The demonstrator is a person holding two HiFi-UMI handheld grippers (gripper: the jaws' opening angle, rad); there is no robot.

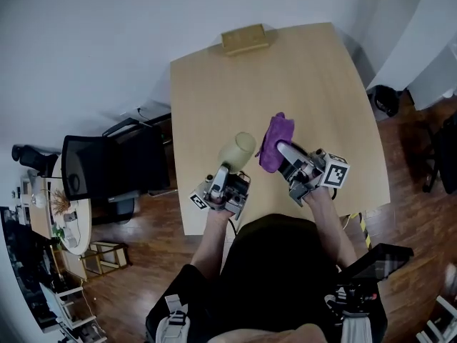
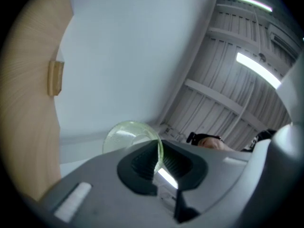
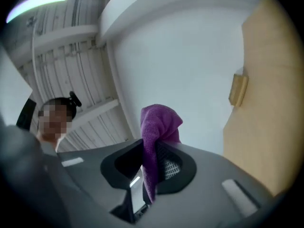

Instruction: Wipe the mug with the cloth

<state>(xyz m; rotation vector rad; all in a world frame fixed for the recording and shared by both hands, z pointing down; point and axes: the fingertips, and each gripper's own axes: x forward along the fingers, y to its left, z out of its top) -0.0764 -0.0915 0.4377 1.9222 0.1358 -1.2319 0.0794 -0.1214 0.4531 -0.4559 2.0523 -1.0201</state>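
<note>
So far both pick-ups look done. Nearest the person, the left tongs (image 2: 158, 163) are closed narrowly on the rim wall of the pale green translucent mug (image 1: 237, 149), holding it tilted upward and seemingly lifted off the light wooden table (image 1: 300, 77). The right tongs (image 3: 149, 170) are clamped on a fold of the purple fleecy cloth (image 1: 275, 140), which stands up just beside the mug; whether the two touch I cannot tell. What is left, by my reading, is the wiping itself: bringing the cloth onto the mug and rubbing round it. Farther off, a tan rectangular block (image 1: 244, 38) lies at the table's far edge.
</note>
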